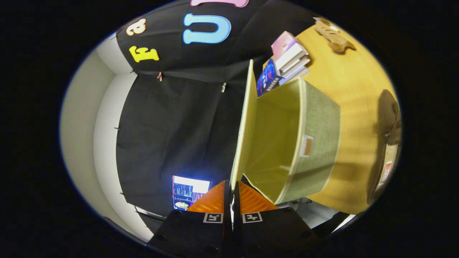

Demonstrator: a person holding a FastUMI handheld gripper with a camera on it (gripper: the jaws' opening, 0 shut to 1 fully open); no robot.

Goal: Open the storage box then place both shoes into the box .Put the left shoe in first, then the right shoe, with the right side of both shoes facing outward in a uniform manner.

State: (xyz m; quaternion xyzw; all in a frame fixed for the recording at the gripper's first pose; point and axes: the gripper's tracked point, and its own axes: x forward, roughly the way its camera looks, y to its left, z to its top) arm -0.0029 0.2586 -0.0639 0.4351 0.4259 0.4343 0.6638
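Wooden tabletop (353, 93) carries the green storage box (317, 132); your gripper (231, 191) pinches the edge of its raised lid (246, 122), orange fingers (212, 200) pressed together, books (287, 59) beyond.

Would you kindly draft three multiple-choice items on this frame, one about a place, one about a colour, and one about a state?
1. Where does the stack of books lie?
A. inside the box
B. on the wooden table, beyond the storage box
C. between the fingers

2. What colour are the gripper's finger pads?
A. orange
B. blue
C. white

3. What state is the box lid in?
A. shut flat on the box
B. lying loose on the table
C. swung open, its edge pinched between the fingers

Answers:
1 B: the books rest on bare wood past the box's far corner.
2 A: both ribbed pads show orange.
3 C: the lid stands away from the box mouth, the pale interior shows, and both fingers close on the lid's near edge.
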